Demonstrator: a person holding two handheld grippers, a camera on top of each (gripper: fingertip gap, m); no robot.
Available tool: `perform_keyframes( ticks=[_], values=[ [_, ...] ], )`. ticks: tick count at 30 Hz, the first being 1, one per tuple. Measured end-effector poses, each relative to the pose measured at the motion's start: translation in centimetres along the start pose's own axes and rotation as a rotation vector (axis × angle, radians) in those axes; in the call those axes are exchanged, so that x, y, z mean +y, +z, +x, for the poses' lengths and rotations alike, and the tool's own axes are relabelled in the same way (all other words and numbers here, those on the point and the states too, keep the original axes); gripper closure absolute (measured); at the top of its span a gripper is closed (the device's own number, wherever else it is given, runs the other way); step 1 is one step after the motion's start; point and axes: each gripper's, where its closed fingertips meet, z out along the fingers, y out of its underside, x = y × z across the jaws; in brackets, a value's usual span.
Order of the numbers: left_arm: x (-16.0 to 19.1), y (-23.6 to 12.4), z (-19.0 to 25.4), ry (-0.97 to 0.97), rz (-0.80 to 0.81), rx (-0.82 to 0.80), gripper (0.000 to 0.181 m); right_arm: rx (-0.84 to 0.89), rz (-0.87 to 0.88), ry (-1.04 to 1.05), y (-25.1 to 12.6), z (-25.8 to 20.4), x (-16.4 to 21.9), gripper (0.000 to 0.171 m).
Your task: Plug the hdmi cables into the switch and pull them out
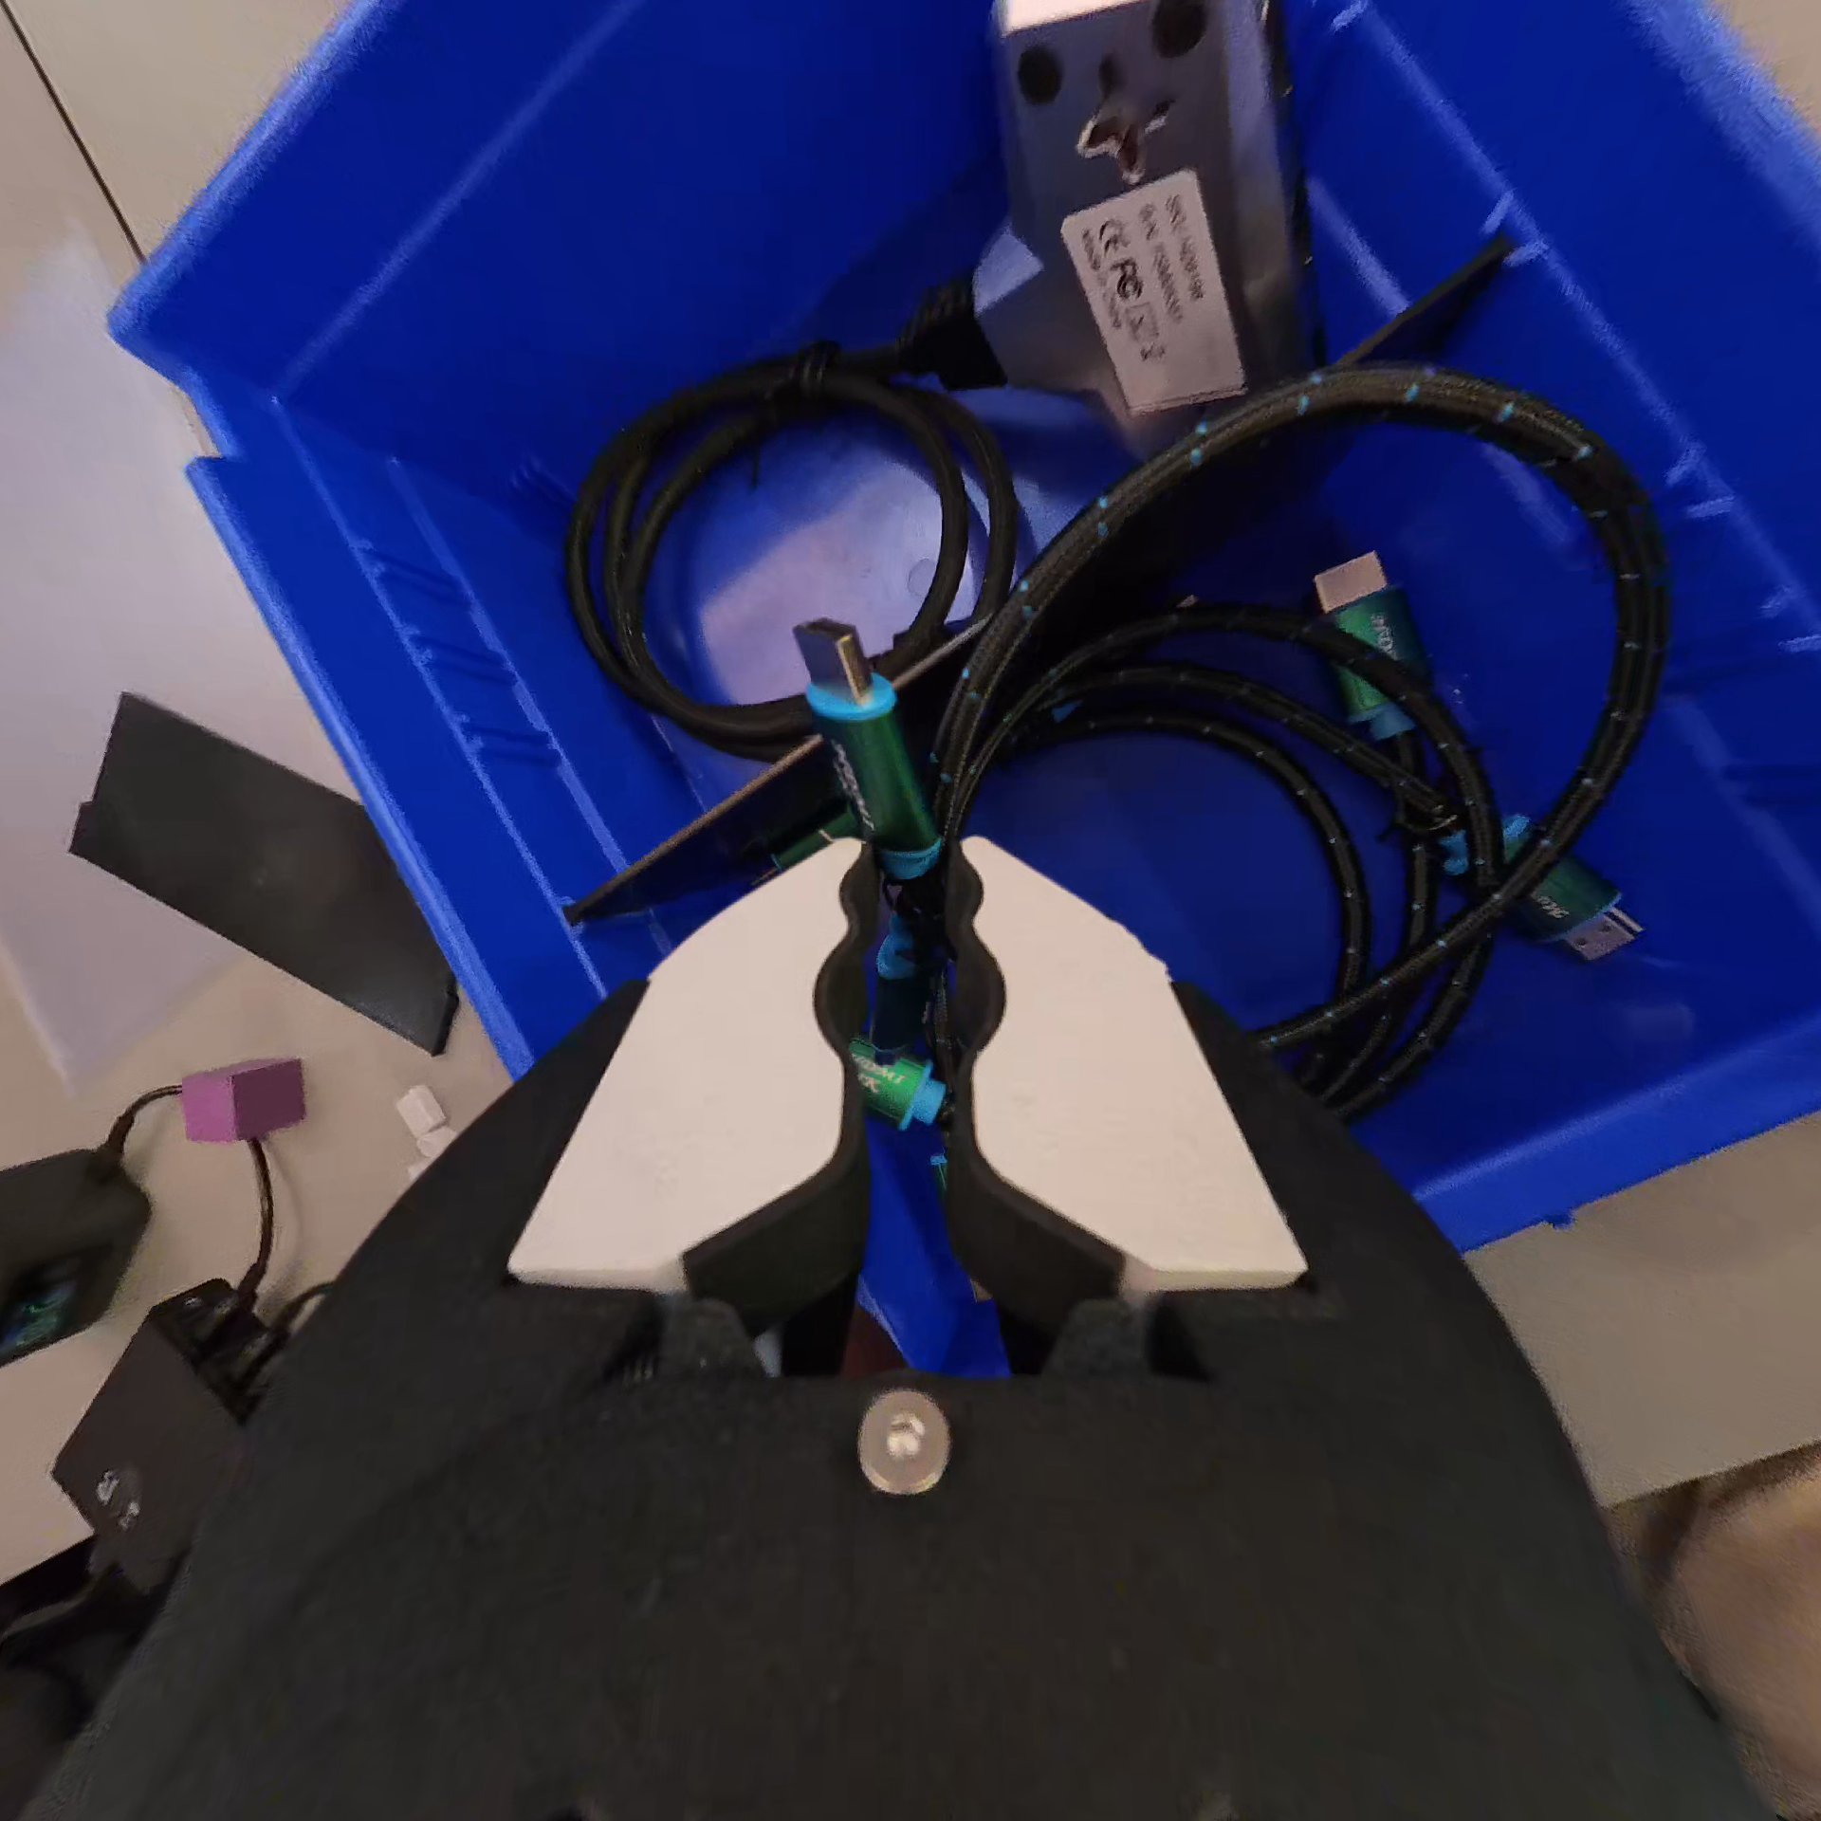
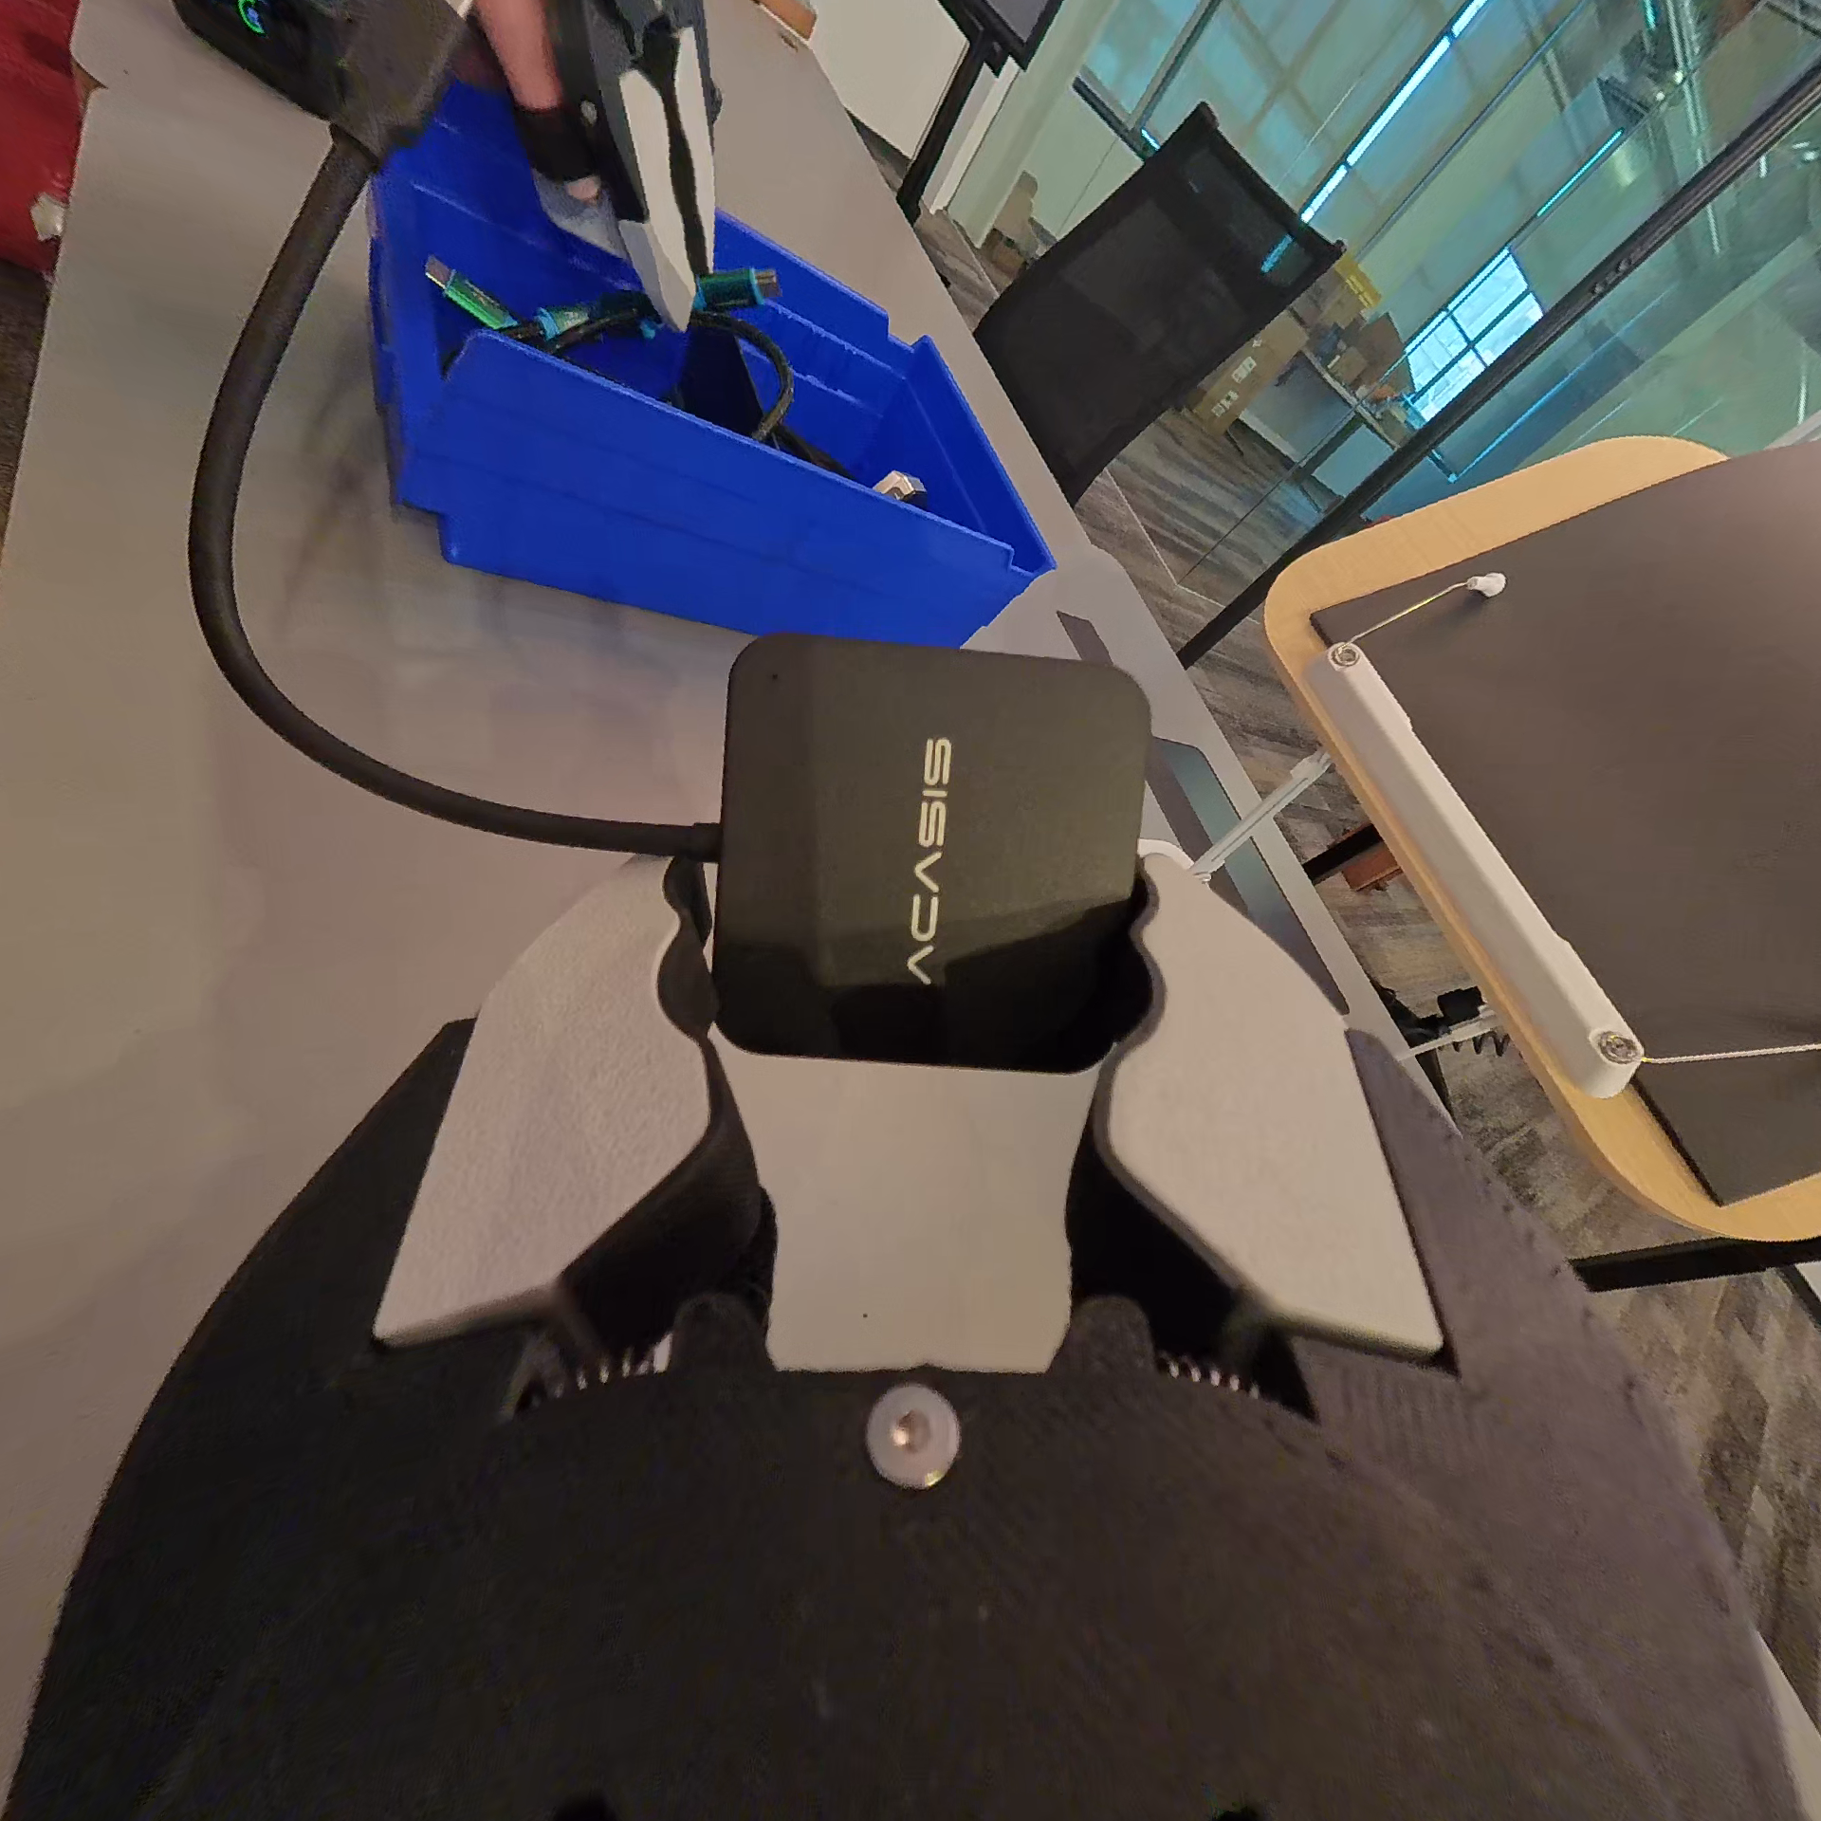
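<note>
Grey table (image 2: 296, 690), left jaws pinching HDMI cable (image 1: 872, 764), right jaws clamping switch (image 2: 931, 847).

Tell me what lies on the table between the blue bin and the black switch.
Right wrist view: only bare grey table between the blue bin and black switch.

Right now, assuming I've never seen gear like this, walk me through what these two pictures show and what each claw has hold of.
No robot here: a person holds a two-fingered claw in each hand, each carrying a camera that looks along its fingers.

The left wrist view looks down into a blue bin of coiled black cables. The left gripper is shut on a green HDMI plug, pinched near its cable end with the metal tip pointing away. A grey metal box leans in the bin's far end.

The right wrist view looks across a grey table. The right gripper is shut on the black switch, whose thick cable curves away toward the bin.
</note>
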Motion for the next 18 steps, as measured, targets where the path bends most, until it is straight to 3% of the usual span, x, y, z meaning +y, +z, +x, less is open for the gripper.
perform_keyframes(
  ticks=[7,11,18],
  values=[
    [-4.0,-3.4,-0.7,0.215,0.183,-0.157,0.169,0.015,-0.002,-0.008,0.0,0.2,0.0,0.093],
    [-5.8,-5.2,-0.5,0.422,0.239,-0.299,0.169,0.018,-0.003,-0.013,-0.1,0.2,0.0,0.093],
    [-8.3,-7.2,0.3,0.568,0.285,-0.463,0.169,0.014,0.030,-0.021,-0.3,0.0,-0.8,0.093]
  ],
)
